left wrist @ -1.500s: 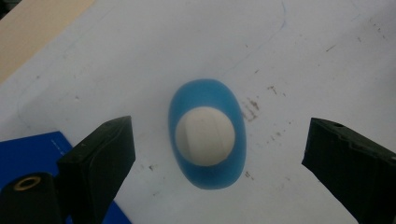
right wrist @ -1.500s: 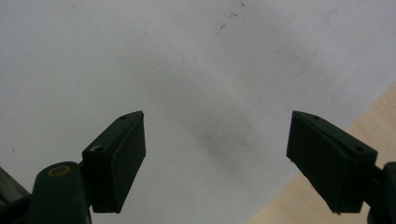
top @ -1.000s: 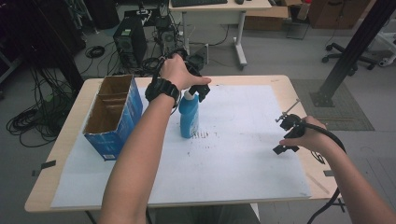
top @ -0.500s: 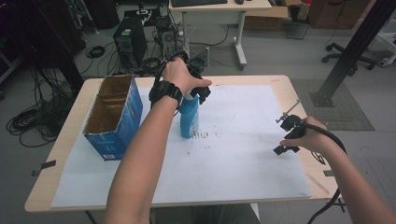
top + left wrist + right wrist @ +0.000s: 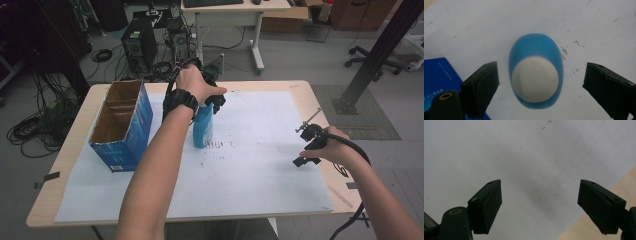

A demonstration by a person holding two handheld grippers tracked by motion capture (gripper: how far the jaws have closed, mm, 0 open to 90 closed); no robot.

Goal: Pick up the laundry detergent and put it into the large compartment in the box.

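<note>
High view: the left hand-held gripper (image 5: pixel 212 98) hangs over the upright blue bottle (image 5: pixel 203 127); the right hand-held gripper (image 5: pixel 306 145) rests apart.

Left gripper view: jaws apart, the bottle between and below them. It must descend, then close.

Right gripper view: jaws apart above the tabletop (image 5: pixel 599 225). No writing is readable.

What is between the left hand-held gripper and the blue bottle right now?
Nothing visible. The left hand-held gripper hangs directly over the upright bottle, jaws wide open on either side of its white cap, with bare gaps to both pads. The blue box stands apart to one side, not in the path.
</note>
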